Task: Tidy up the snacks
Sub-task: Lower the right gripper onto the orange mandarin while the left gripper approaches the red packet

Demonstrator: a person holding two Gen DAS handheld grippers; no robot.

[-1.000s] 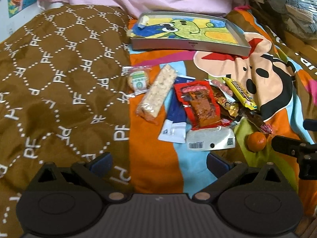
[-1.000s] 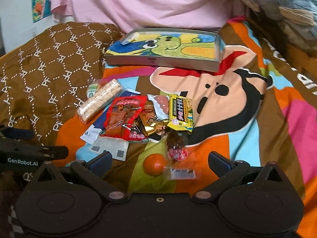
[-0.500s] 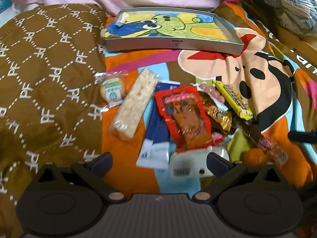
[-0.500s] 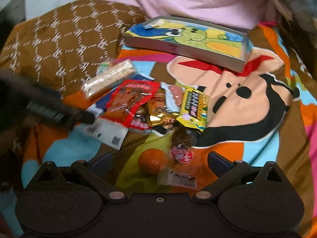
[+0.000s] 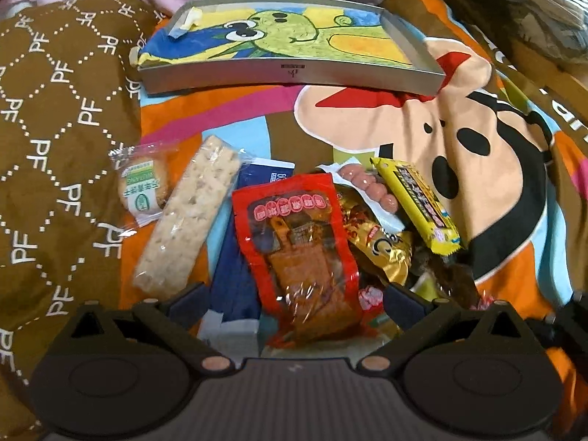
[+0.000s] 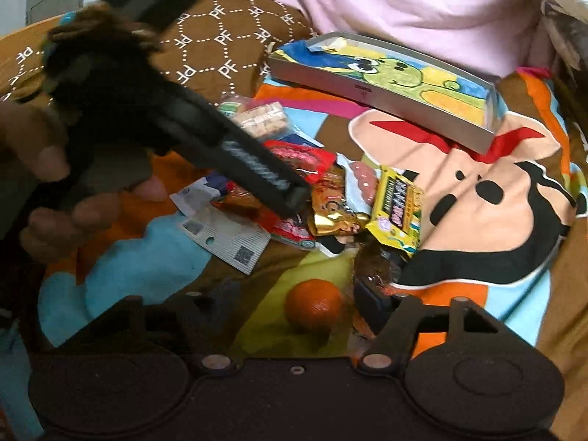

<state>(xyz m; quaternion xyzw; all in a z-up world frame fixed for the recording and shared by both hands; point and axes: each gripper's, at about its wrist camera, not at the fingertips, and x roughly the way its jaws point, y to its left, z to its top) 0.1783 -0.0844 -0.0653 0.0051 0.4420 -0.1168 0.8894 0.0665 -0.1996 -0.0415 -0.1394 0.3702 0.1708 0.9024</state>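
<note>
As both grippers drop toward the snack pile, the right gripper (image 6: pixel 297 303) has just been narrowing its jaws around the orange (image 6: pixel 314 307), which sits between them on the cartoon blanket (image 6: pixel 496 198); a second ago those jaws stood at their widest with the fruit lying just ahead. Whether the pads already press on the peel cannot be told, since the left finger is blurred; a gap seems to remain on that side.

Meanwhile the left gripper (image 5: pixel 294 294) has pushed forward over the pile, jaws wide, so that the red packet (image 5: pixel 297 246) now lies between its 2 fingers, untouched as far as can be seen. Beside its left finger lies the rice bar (image 5: pixel 187 217), and beyond that the small biscuit pack (image 5: pixel 141 191). Ahead of its right finger lie the gold wrapper (image 5: pixel 378 246), the sausage pack (image 5: pixel 371 191) and the yellow bar (image 5: pixel 419 205).

Far ahead of both jaws, the tray (image 5: pixel 290 73) holds only 1 small wrapped piece in a corner. Sorting looks barely begun: 2 pickups appear imminent, orange and red packet.
</note>
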